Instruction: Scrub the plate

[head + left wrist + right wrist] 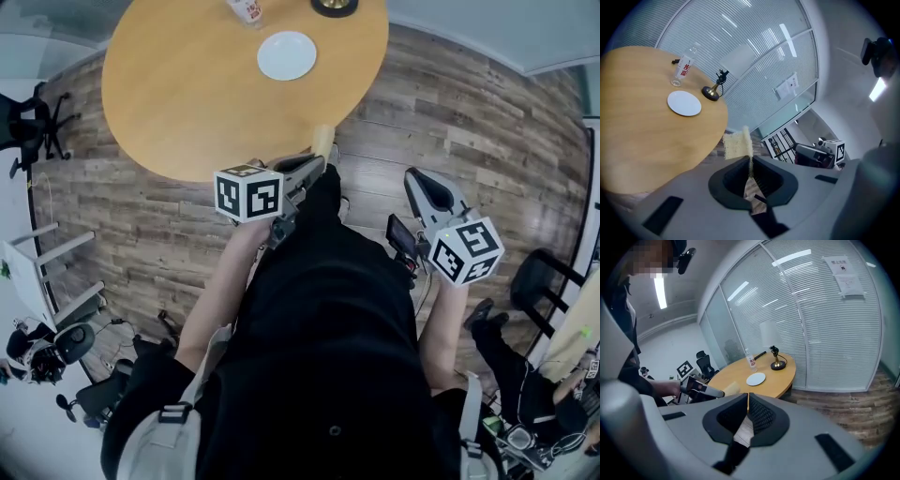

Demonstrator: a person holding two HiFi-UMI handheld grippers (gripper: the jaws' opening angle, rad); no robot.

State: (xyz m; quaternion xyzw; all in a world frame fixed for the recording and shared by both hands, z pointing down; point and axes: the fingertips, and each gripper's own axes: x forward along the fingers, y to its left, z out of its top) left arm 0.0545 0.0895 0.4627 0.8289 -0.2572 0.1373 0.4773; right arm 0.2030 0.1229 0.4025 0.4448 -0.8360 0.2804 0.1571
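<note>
A white plate (287, 55) lies on the round wooden table (178, 94), far from both grippers. The left gripper view shows the plate (684, 103) ahead to the left, and the right gripper view shows the plate (756, 378) in the distance. My left gripper (317, 162) hangs just off the table's near edge, shut on a yellow sponge (736, 143) that sticks out past its jaws (749, 161). The sponge (322, 141) overlaps the table's rim. My right gripper (420, 178) is held over the floor to the right. Its jaws (747, 401) are shut with nothing in them.
A clear bottle (683, 68) with a red label and a small lamp with a brass base (711, 93) stand beyond the plate. Glass walls with blinds (825, 319) enclose the room. Office chairs (33, 122) and gear stand on the plank floor around me.
</note>
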